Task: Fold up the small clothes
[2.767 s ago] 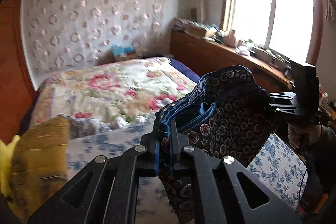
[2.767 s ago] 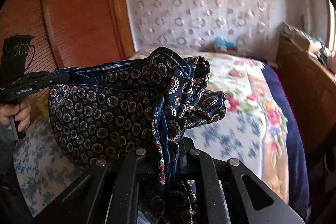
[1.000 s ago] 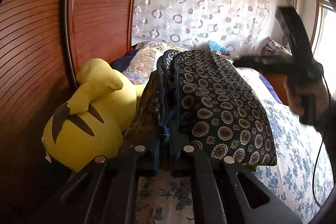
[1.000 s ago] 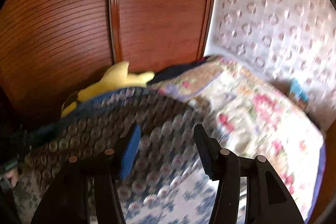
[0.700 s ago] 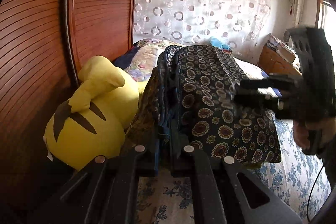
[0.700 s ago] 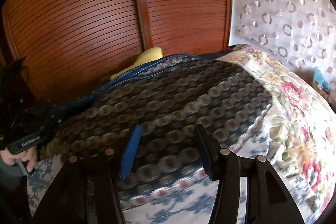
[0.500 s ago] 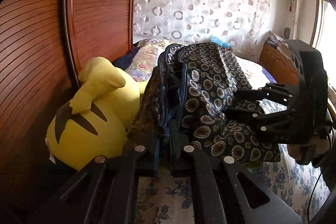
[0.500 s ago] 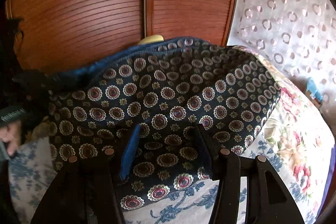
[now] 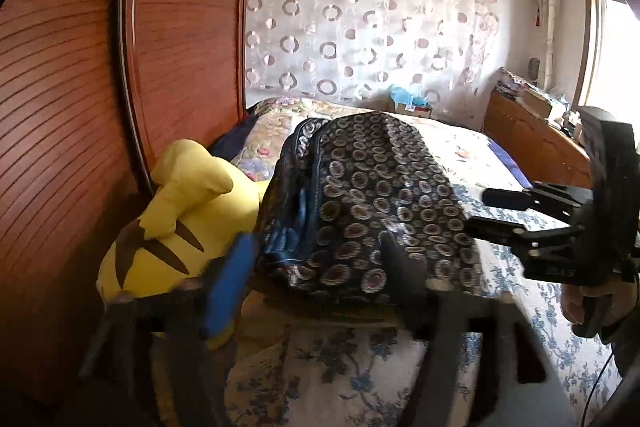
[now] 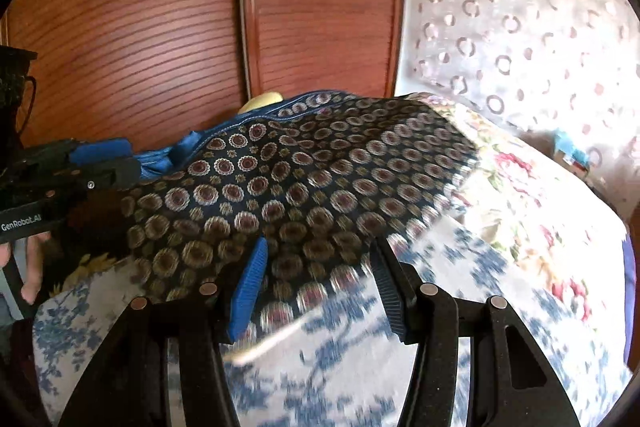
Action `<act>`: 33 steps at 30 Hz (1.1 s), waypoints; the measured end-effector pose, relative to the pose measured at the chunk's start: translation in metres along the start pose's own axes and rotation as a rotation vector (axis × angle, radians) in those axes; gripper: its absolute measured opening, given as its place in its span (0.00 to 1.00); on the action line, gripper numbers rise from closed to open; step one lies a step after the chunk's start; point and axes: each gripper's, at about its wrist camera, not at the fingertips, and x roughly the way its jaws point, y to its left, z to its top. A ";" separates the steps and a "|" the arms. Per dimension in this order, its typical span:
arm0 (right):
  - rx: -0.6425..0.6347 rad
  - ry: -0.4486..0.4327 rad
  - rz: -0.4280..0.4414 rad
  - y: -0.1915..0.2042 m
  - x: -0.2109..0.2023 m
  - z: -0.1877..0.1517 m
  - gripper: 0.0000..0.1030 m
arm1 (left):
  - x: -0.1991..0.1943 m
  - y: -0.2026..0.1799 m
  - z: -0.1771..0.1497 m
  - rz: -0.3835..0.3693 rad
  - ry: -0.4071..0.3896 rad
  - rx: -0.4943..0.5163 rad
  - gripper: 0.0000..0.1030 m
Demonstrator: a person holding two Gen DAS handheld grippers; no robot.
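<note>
While the folded garment [image 9: 372, 211] lies on the bed [image 9: 352, 383], beside the yellow plush toy [image 9: 176, 219] and touching it along one edge, both claws stand clear of it. It is a dark cloth printed with round medallions, its blue-lined waistband turned toward the toy, and it looks doubled over on itself, which I judge to be the finished fold set down at the head of the bed near the wooden wardrobe [image 9: 80, 87].

Left of the garment, the left claw [image 9: 316, 279] has its jaws spread wide with nothing between them; the blue pad and the dark pad frame the garment's near edge without pinching it. That wide stance fits a release: the cloth rests on the bed by its own weight and needs no holding. Half a second ago this claw was clamped tight on the waistband, so it has let go since then, and the blur on its fingers suggests it is pulling back.

Right of the garment, the right claw [image 10: 316, 279] is also wide and empty, hovering above the cloth's near edge and the blue-flowered sheet. It was already open half a second ago, close over the fabric; now more sheet shows beneath it. Nearly three seconds ago both claws held the garment up in the air, stretched between them; now it lies flat on the bed.
</note>
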 end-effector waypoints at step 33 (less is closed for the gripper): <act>0.336 -0.253 -0.465 0.019 -0.351 -0.136 0.76 | -0.081 -0.188 0.004 -0.265 -0.120 0.192 0.78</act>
